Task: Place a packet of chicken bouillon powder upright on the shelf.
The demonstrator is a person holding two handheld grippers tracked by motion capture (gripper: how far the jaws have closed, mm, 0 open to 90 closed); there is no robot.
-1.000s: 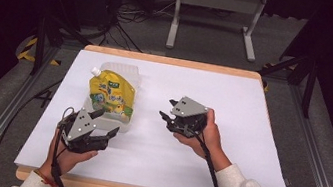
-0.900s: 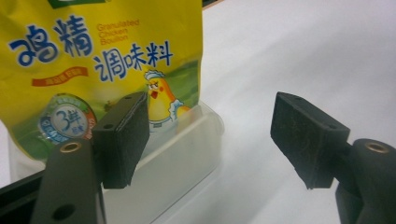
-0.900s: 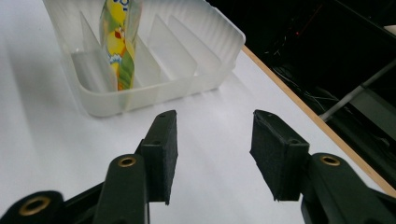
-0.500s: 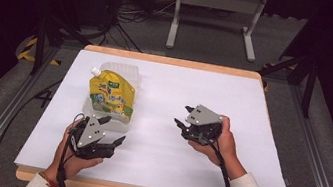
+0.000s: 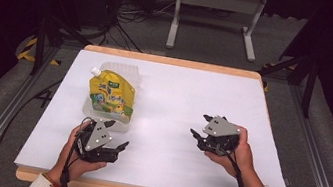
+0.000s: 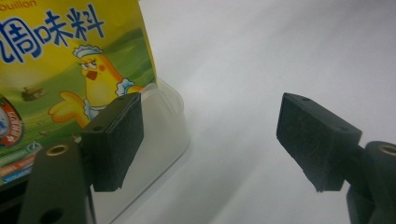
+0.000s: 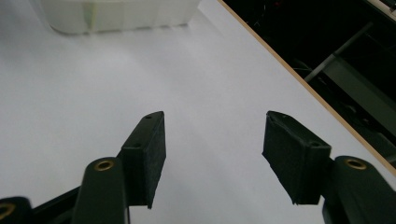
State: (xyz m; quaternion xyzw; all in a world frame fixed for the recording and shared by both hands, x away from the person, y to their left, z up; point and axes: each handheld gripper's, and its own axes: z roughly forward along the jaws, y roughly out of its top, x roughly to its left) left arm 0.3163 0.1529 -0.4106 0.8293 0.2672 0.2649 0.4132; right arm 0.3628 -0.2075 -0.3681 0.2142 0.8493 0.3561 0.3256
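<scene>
A translucent plastic tub (image 5: 129, 73) stands on the white surface (image 5: 178, 100), toward its far left part. A yellow spouted seasoning pouch (image 5: 109, 93) lies in the tub, its white cap pointing to the far left and its printed face, with a cartoon chick, turned upward. In the left gripper view the pouch (image 6: 70, 60) fills the upper left, and the clear rim of the tub (image 6: 173, 116) curves just beyond one black pad.

The left hand-held gripper (image 5: 116, 135) rests just in front of the tub, on its near side; its jaws stand wide apart, holding nothing, with bare surface between the pads. The right hand-held gripper (image 5: 201, 126) is held well to the right of the tub, jaws likewise spread and empty, pointing toward the tub; the tub's wall (image 7: 121, 16) appears at the top of the right gripper view.

Beyond the surface's far edge, past the tub, lie cables (image 5: 131, 14) and a grey metal stand (image 5: 215, 10) on the floor.
</scene>
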